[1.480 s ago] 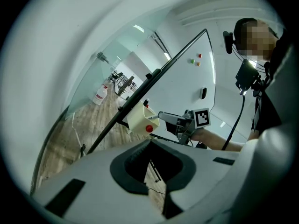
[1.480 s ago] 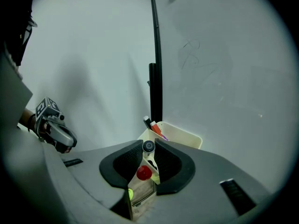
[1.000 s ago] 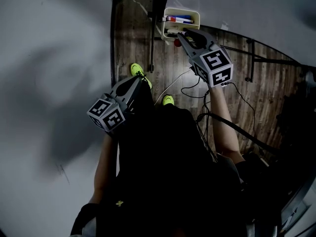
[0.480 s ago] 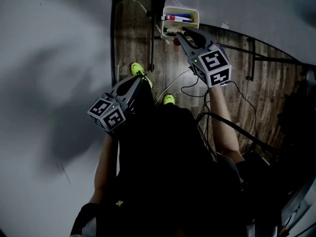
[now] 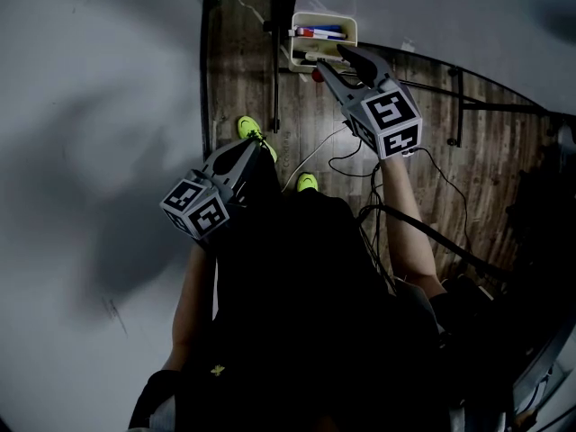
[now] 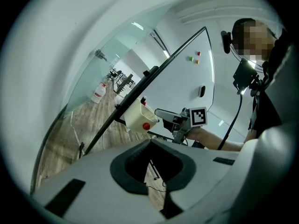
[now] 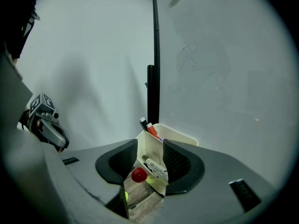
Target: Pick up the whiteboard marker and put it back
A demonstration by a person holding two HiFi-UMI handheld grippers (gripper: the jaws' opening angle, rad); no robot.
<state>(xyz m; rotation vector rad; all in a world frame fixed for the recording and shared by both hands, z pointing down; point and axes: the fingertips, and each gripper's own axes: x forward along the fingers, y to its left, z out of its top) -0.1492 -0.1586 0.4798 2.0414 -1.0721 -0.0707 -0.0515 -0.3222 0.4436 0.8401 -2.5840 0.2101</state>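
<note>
Cream tray [image 7: 180, 135] holds the whiteboard marker [image 7: 156, 168] by its near edge. The right gripper [image 7: 150, 156], jaws just opening, straddles it without pressing (the left gripper [image 6: 152, 164] is closed, empty).

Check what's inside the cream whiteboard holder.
A white marker lies in front; a black marker and a red marker stand behind, lower ends hidden by the holder wall.

Dim and underexposed, the head view loses the person's black clothing [image 5: 297, 313] to shadow. Soft grey shadows mottle the pale grey panel [image 5: 99, 106] at left, while the grey right gripper [image 5: 331, 57] catches some light. Both gripper views are brighter and evenly lit, with long ceiling light strips [image 6: 138, 27] glaring overhead. Heavy fisheye distortion bows straight lines, and black vignetting rings every view.
</note>
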